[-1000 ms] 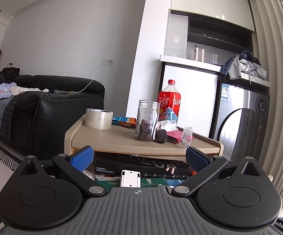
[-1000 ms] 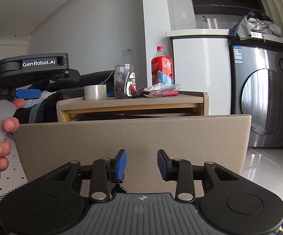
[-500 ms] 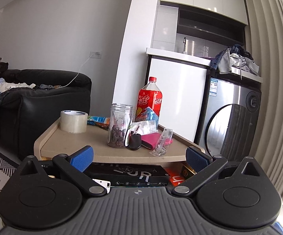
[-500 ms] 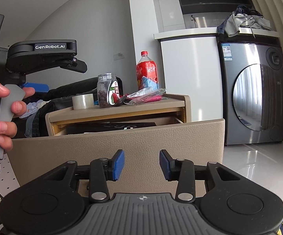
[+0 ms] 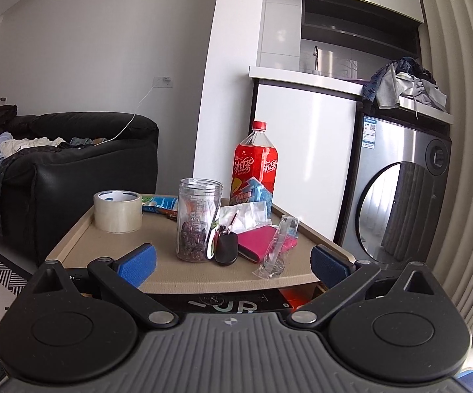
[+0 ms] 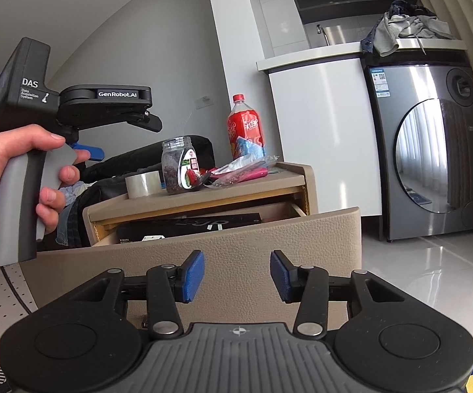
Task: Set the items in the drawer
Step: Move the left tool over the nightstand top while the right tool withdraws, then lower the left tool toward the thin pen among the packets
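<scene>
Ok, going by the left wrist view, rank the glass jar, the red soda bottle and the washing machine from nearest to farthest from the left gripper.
1. Glass jar: mid-tabletop, just ahead of the left gripper.
2. Red soda bottle: at the table's back edge, behind the jar.
3. Washing machine: on the floor to the right, beyond the table.

On the side table (image 5: pixel 177 271), tape roll (image 5: pixel 118 211) lies left of jar (image 5: pixel 199 224), bottle (image 5: pixel 255 163) behind.

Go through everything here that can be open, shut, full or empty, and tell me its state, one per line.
Drawer: pulled open, dark boxes inside.
Glass jar: no lid, dark contents in the lower part.
Red bottle: upright, capped.
Washing machine door: shut.
Left gripper: open, empty.
Right gripper: open, empty.
</scene>
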A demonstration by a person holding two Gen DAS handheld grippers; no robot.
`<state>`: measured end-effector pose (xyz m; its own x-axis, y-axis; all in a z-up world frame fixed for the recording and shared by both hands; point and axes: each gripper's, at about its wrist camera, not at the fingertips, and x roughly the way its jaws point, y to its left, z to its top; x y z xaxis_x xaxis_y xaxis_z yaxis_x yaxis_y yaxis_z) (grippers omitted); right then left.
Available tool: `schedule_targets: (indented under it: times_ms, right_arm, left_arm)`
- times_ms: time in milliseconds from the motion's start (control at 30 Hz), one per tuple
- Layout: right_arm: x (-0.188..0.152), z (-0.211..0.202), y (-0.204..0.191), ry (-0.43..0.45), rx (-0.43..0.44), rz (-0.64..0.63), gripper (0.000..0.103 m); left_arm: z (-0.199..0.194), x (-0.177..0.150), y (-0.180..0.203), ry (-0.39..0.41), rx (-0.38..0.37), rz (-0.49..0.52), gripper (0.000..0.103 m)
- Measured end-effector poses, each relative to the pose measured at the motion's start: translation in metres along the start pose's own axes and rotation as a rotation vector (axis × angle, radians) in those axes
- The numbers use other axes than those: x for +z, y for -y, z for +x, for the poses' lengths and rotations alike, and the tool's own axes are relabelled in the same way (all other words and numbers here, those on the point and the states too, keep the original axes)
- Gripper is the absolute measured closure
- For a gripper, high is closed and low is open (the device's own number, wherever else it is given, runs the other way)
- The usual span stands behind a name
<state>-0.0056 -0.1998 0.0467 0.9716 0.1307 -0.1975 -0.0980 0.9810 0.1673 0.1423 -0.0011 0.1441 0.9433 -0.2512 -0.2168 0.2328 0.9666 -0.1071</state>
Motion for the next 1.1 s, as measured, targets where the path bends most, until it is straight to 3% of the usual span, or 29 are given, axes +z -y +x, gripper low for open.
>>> schedule_targets:
  times_ms: [333,533,933,1100]
  right_arm:
    - [-0.007,0.000,-0.004,0.007,0.043,-0.041,0.054]
    - [0.004,0.002,0.005,-0.001,0.017,-0.029,0.054]
    - [0.026,0.012,0.016,-0.017,0.017,0.000,0.054]
    - [0.035,0.017,0.024,-0.016,0.018,0.017,0.054]
  left_arm:
    - [0.039,0.015,-0.002,-0.049,0.029,0.001,0.000]
    - [0.050,0.022,-0.005,-0.082,0.046,-0.006,0.000]
    - [0.081,0.082,0.002,-0.130,0.025,0.124,0.000]
    - [0.106,0.107,-0.002,-0.179,0.045,0.124,0.000]
